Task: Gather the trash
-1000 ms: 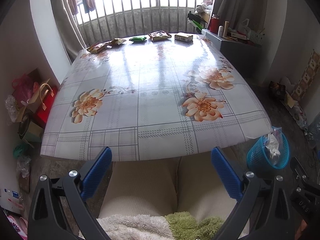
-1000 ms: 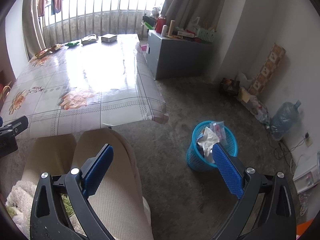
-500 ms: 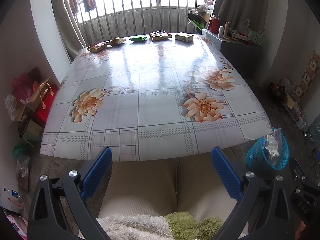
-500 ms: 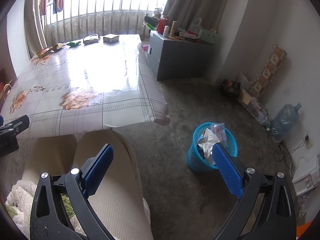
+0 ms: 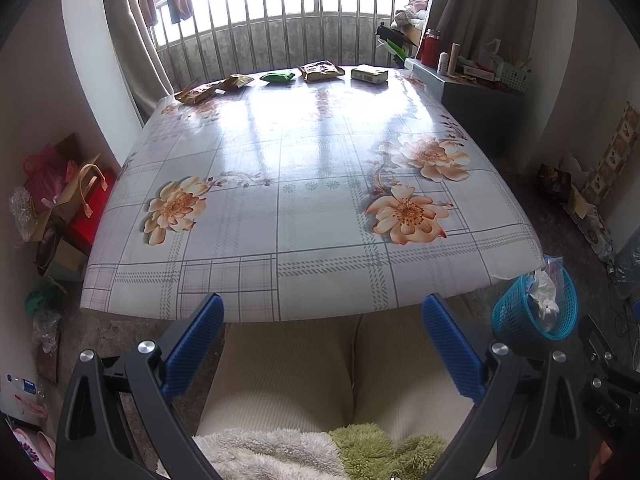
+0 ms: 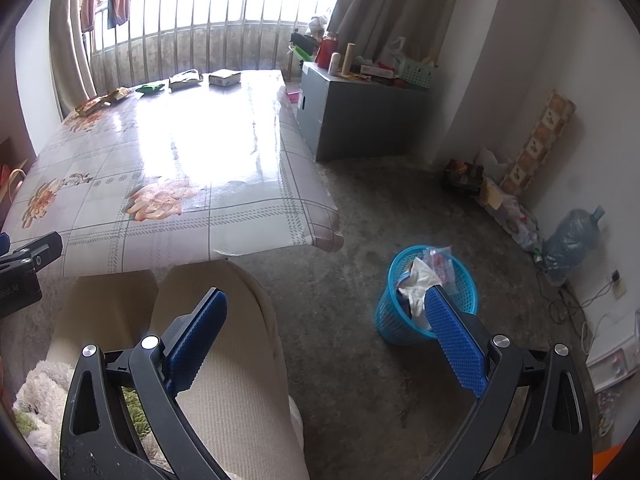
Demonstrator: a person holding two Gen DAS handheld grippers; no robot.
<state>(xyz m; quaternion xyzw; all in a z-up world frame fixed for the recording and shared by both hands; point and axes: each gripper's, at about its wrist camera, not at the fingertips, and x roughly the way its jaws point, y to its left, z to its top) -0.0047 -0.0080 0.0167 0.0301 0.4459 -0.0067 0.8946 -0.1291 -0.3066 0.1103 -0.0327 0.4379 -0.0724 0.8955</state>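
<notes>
Gaping empty above the lap: left hand-held gripper (image 5: 322, 314), right hand-held gripper (image 6: 326, 310), blue basket (image 6: 426, 294) nearby.

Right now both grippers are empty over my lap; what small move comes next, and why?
Probably reach the left gripper forward across the table toward the green packet. Both grippers are open, the wrappers lie along the far edge by the railing, and the blue basket waits on the floor at right.

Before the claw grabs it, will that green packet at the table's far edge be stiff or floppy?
The green packet lies flat and pillowy, so it is probably soft and light. Its shiny wrapper may slip or crumple when squeezed. Being flat, it should not roll.
</notes>
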